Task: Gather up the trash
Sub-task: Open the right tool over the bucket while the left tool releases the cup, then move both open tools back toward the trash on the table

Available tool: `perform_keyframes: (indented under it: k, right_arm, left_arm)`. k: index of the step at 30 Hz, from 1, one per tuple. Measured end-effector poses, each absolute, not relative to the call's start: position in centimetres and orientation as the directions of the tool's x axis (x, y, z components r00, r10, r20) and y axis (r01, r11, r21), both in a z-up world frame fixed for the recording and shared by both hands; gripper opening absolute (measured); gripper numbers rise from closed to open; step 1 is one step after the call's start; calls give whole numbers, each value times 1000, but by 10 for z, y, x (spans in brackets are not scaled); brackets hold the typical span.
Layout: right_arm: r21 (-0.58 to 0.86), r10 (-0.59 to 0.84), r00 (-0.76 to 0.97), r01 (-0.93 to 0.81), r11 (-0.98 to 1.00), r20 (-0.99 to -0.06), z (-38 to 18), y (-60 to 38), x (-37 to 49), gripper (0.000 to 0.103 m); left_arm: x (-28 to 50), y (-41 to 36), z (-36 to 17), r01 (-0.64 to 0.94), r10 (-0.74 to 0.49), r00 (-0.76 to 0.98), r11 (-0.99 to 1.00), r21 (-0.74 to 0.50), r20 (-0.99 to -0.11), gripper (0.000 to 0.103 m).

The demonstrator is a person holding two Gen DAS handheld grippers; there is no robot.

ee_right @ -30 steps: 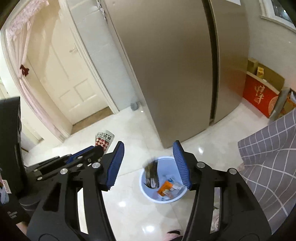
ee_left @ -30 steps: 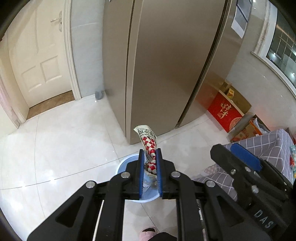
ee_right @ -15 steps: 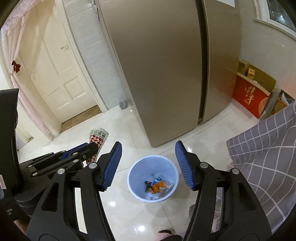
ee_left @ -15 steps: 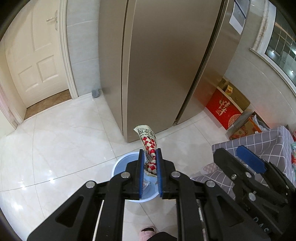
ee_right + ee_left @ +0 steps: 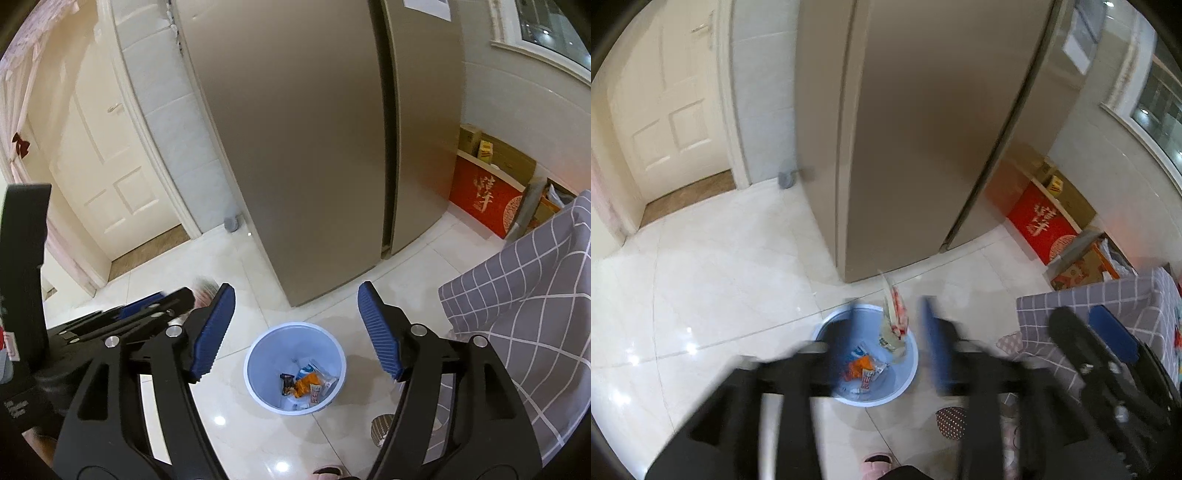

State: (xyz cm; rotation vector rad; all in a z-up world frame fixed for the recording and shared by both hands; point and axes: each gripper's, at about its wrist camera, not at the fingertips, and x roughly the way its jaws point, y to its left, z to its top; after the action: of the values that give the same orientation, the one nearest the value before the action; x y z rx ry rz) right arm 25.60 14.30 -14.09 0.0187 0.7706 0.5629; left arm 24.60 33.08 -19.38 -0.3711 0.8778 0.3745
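Left wrist view, blurred: left gripper (image 5: 892, 343) points down over a pale blue bin (image 5: 911, 363) at lower centre of the frame; its jaws have just been opening and stand apart, nothing pressed between the pads; a red-and-white wrapper (image 5: 895, 314) hangs loose in the gap, upright, its lower end at the bin's mouth near the far right rim, touching neither blue pad as far as the blur allows; bin floor carries a small heap of wrappers, orange, blue and white (image 5: 864, 369). Right wrist view, sharp: right gripper (image 5: 295, 328) sits above the same bin (image 5: 258, 384), lower centre of the frame; its jaws have just been opening, now wide, nothing between them; the bin shows in the gap between the blue pads (image 5: 216, 328); the left gripper appears at the left edge of this frame, dark and partly smeared, with a blurred scrap of the wrapper (image 5: 205, 290) beside its tip. Surroundings: glossy cream tile floor (image 5: 325, 295); tall bronze refrigerator (image 5: 295, 129) directly behind the bin; white panelled door (image 5: 672, 110) upper left; red box (image 5: 487, 203) at right against the wall; grey checked cloth (image 5: 524, 302) at lower right; a pink slipper (image 5: 877, 461) at the bottom edge.
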Motion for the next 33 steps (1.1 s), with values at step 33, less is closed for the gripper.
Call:
perform_keyframes:
  k: [33]
  right_arm:
    - [117, 328, 721, -328, 938, -610, -64, -20, 240, 71]
  left_arm:
    - [251, 158, -110, -169, 12, 715, 973, -155, -700, 66]
